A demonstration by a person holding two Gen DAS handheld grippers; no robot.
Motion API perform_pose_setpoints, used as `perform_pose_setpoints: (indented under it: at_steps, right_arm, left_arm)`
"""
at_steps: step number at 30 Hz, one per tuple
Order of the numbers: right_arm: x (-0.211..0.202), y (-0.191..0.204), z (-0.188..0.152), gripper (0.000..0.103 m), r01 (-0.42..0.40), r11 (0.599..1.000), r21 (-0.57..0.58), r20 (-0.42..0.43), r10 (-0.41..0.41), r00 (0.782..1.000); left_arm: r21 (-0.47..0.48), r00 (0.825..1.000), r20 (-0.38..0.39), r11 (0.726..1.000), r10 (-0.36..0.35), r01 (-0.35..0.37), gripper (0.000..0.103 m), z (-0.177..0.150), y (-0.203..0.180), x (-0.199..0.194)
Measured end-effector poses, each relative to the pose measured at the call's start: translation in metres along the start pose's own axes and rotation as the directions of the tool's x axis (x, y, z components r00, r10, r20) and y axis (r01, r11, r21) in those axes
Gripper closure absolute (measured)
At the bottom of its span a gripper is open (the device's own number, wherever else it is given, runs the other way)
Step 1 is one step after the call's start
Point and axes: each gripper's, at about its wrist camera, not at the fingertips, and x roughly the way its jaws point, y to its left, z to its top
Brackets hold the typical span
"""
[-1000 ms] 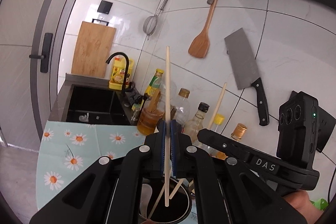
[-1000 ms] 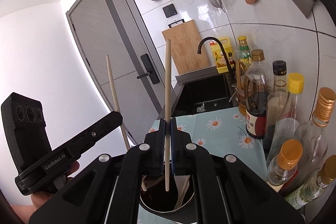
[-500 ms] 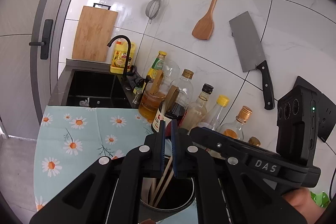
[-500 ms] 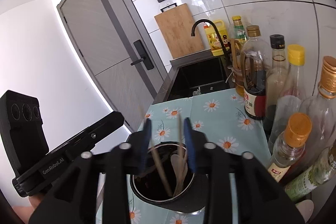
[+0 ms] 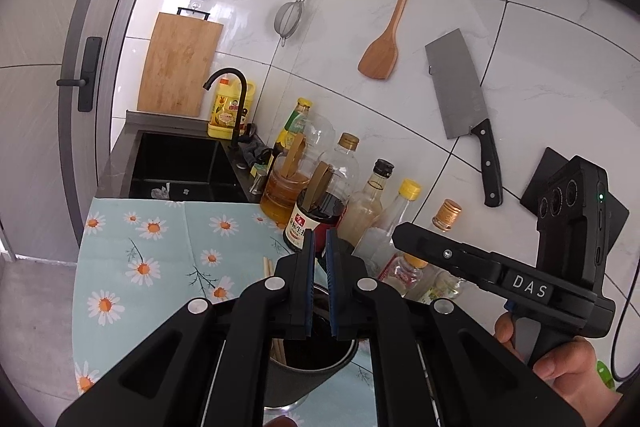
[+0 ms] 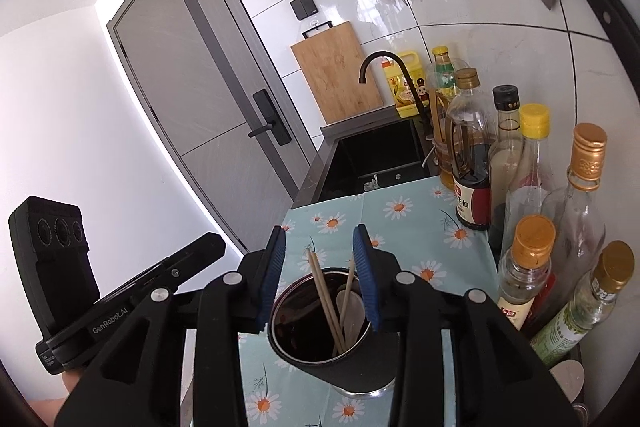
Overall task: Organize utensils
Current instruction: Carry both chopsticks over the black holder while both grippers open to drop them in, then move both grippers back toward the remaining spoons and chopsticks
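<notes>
A dark round utensil holder (image 6: 344, 359) stands on the daisy-print cloth (image 6: 404, 223). Wooden chopsticks (image 6: 326, 301) and a pale spoon (image 6: 352, 311) stand inside it. My right gripper (image 6: 320, 279) is open and empty, just above the holder's rim. In the left wrist view the holder (image 5: 308, 371) sits under my left gripper (image 5: 318, 291), whose jaws stand a small gap apart with nothing between them. A chopstick tip (image 5: 266, 267) shows left of the left fingers. The right gripper's body (image 5: 500, 279) shows at the right.
Several oil and sauce bottles (image 6: 516, 163) line the tiled wall at the right. A black sink (image 5: 176, 163) with a black faucet (image 5: 226, 83) lies beyond the cloth. A cutting board (image 5: 180, 67), a wooden spatula (image 5: 380, 55), a cleaver (image 5: 464, 99) and a strainer (image 5: 288, 23) are on the wall.
Both grippers held a chopstick upright over the holder a second ago. Both have let go, the chopsticks now stand in the holder, and the right jaws have opened wide.
</notes>
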Motion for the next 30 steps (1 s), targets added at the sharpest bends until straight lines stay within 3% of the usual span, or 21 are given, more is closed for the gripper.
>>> perform_pose_setpoints:
  at_steps: [14, 20, 21, 22, 24, 30]
  right_arm:
    - [-0.058, 0.016, -0.02, 0.063, -0.018, 0.999, 0.048, -0.001, 0.018, 1.0]
    - [-0.078, 0.004, -0.046, 0.057, -0.029, 0.989, 0.145, -0.087, 0.042, 0.995]
    - [-0.08, 0.003, -0.051, 0.056, -0.027, 0.988, 0.153, -0.101, 0.043, 0.994]
    - [-0.082, 0.002, -0.058, 0.056, -0.026, 0.987, 0.158, -0.115, 0.044, 0.992]
    - [-0.086, 0.002, -0.07, 0.056, -0.016, 0.986, 0.163, -0.135, 0.038, 0.99]
    - [-0.086, -0.001, -0.11, 0.056, -0.005, 0.985, 0.171, -0.231, 0.045, 0.972]
  left_arm:
    - [0.053, 0.999, -0.001, 0.998, -0.036, 0.036, 0.097, -0.013, -0.022, -0.064]
    - [0.081, 0.998, -0.006, 0.995, -0.065, 0.065, 0.097, -0.029, -0.031, -0.096]
    - [0.088, 0.998, -0.009, 0.994, -0.068, 0.069, 0.093, -0.032, -0.032, -0.102]
    - [0.089, 0.997, -0.015, 0.993, -0.071, 0.072, 0.077, -0.036, -0.033, -0.106]
    - [0.085, 0.997, -0.019, 0.993, -0.08, 0.082, 0.06, -0.043, -0.033, -0.115]
    - [0.08, 0.994, -0.059, 0.992, -0.089, 0.094, 0.06, -0.066, -0.035, -0.138]
